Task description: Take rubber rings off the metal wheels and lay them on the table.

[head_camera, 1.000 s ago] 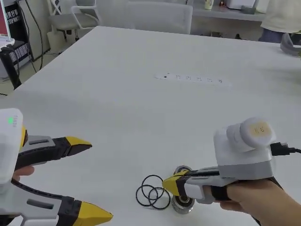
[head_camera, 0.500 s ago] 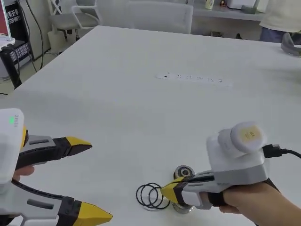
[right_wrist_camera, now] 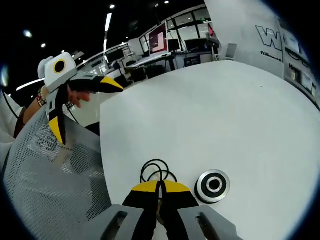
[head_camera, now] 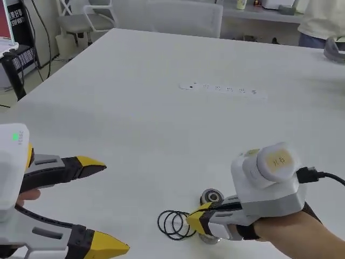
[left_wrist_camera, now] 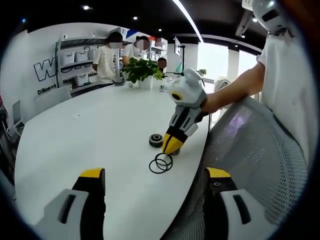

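Note:
A small pile of black rubber rings [head_camera: 173,224] [left_wrist_camera: 160,163] [right_wrist_camera: 156,170] lies on the white table [head_camera: 161,108] near its front edge. My right gripper [head_camera: 192,220] [right_wrist_camera: 160,186] [left_wrist_camera: 173,145] has its yellow tips on the pile, jaws pressed together with a thin ring strand between them. One metal wheel [head_camera: 212,196] [right_wrist_camera: 212,185] [left_wrist_camera: 156,140] lies flat just beyond it. A second wheel [head_camera: 208,238] peeks out from under the gripper body. My left gripper [head_camera: 108,206] [left_wrist_camera: 155,173] [right_wrist_camera: 75,95] hangs wide open to the left, holding nothing.
A flush power strip [head_camera: 221,89] sits mid-table. Mesh chairs [left_wrist_camera: 250,150] stand at the near table edge, white chairs [head_camera: 86,21] at the far end. People and a potted plant [left_wrist_camera: 140,70] are at the far side.
My right gripper has slid a little left and down onto the ring pile, staying shut. The left gripper has held still.

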### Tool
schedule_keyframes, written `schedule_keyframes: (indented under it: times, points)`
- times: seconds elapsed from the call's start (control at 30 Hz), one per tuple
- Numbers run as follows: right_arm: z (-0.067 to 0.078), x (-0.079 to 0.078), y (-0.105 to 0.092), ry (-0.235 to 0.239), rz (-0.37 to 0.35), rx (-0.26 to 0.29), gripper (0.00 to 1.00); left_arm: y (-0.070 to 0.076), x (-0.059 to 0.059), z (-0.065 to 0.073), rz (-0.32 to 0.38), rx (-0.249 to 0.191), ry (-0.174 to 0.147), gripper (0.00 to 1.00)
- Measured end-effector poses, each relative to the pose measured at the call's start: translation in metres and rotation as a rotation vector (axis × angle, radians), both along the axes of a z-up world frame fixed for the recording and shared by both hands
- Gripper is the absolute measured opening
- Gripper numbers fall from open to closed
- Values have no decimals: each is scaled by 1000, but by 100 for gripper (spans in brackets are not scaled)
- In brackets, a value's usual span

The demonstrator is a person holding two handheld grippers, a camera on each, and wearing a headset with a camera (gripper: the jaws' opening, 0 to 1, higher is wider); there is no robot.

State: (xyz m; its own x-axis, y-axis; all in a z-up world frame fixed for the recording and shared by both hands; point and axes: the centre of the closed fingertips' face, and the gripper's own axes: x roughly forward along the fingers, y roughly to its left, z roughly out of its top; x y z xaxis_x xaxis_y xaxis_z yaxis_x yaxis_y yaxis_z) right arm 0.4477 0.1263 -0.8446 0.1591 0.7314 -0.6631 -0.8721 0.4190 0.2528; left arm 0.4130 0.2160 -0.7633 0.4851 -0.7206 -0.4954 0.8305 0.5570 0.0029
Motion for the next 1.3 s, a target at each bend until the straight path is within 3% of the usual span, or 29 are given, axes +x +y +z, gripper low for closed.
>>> schedule_keyframes:
  times: [0.43,0.8,1.3]
  points:
    - [1,4,-2,-17,-15,1,0,1,-1,-1,1,12,1,79]
    - [11,13,-7,-29,-52,31,0,2,-2,-2,1,19,5,79]
    - [31,37,-25,-35,-169,122,1,1,-2,-3,0,22,12,79]
